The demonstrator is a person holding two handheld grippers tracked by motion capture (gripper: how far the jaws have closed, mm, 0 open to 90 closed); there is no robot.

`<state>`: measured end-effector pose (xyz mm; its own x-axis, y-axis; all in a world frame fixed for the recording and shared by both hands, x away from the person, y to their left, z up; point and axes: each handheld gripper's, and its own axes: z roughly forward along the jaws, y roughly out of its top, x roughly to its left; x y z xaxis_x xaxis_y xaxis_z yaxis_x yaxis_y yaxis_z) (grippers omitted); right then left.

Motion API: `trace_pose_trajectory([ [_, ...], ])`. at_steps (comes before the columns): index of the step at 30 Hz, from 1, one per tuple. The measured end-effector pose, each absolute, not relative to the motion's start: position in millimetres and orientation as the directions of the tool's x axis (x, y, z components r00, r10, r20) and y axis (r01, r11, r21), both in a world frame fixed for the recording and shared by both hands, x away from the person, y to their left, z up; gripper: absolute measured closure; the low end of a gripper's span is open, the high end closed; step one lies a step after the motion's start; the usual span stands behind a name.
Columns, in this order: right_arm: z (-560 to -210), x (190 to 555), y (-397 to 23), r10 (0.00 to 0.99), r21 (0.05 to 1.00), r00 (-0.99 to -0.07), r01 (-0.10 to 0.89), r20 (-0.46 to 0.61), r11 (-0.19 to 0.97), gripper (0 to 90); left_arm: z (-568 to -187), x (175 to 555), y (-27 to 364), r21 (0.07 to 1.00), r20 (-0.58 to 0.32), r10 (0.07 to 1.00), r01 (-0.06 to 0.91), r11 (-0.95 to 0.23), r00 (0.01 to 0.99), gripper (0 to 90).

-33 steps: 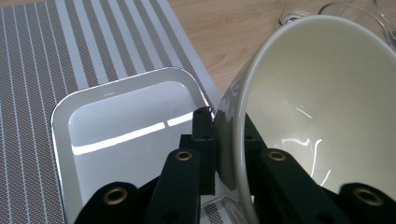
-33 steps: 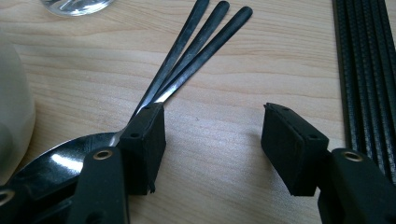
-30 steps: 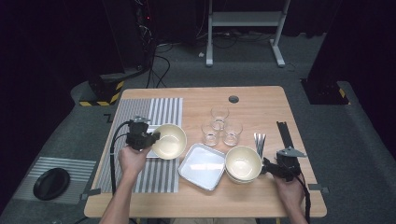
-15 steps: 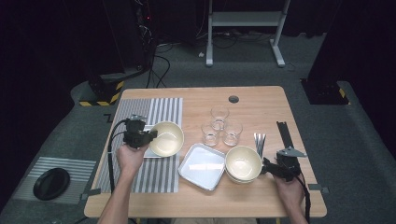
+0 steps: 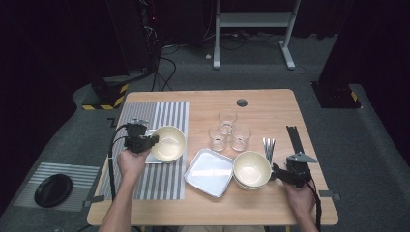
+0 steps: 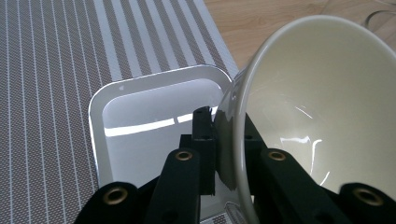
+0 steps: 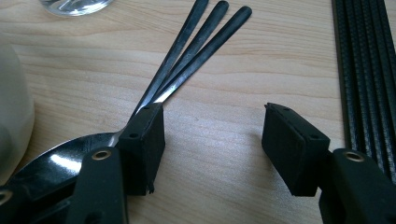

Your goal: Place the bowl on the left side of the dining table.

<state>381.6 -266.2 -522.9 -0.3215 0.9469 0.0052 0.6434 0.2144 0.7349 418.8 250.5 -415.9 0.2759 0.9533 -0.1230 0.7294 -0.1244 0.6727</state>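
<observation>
Cream bowl (image 5: 168,143) sits tipped in the left gripper (image 6: 224,154), whose jaws are clamped on its rim: one pad lies against the outer wall, the other inside, so the wall stands between them. In the high view the bowl is over the striped mat (image 5: 159,181) at the bench's (image 5: 270,104) left, and the left gripper view shows it above a small white tray (image 6: 140,121) lying on that mat. The right gripper (image 7: 212,149) rests low on the bench with its jaws wide apart and nothing between the pads; its left pad is just beside the handles of three spoons (image 7: 187,51), near a stack of bowls (image 5: 250,169).
</observation>
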Motion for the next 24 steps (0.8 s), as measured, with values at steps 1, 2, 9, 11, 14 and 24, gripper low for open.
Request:
trace_pose_trajectory([
  [1, -522.9, 381.7, -266.3, 0.947, 0.736, -0.322, 0.642, 0.003, 0.216, 39.3, -416.4, 418.8, 251.5, 0.672, -0.129, 0.954, 0.731, -0.117, 0.271, 82.8],
  [2, -522.8, 381.6, -266.2, 0.947, 0.735, -0.321, 0.644, 0.006, 0.214, 39.3, -416.8, 419.0, 252.4, 0.675, -0.137, 0.954, 0.730, -0.106, 0.265, 82.9],
  [9, -522.8, 381.6, -266.6, 0.945, 0.733, -0.326, 0.643, 0.001, 0.221, 39.3, -415.6, 422.8, 255.6, 0.676, -0.144, 0.959, 0.732, -0.086, 0.245, 82.7],
  [11, -523.0, 382.0, -266.4, 0.946, 0.738, -0.323, 0.638, 0.001, 0.217, 39.3, -415.4, 424.1, 255.2, 0.677, -0.150, 0.961, 0.732, -0.072, 0.234, 82.7],
  [14, -522.9, 381.6, -266.2, 0.947, 0.735, -0.322, 0.643, 0.005, 0.215, 39.3, -416.3, 426.0, 257.4, 0.676, -0.148, 0.962, 0.734, -0.070, 0.229, 82.8],
  [24, -523.1, 382.0, -266.6, 0.946, 0.738, -0.325, 0.639, 0.001, 0.219, 39.3, -427.2, 437.1, 258.8, 0.659, -0.113, 0.967, 0.745, -0.098, 0.227, 82.7],
])
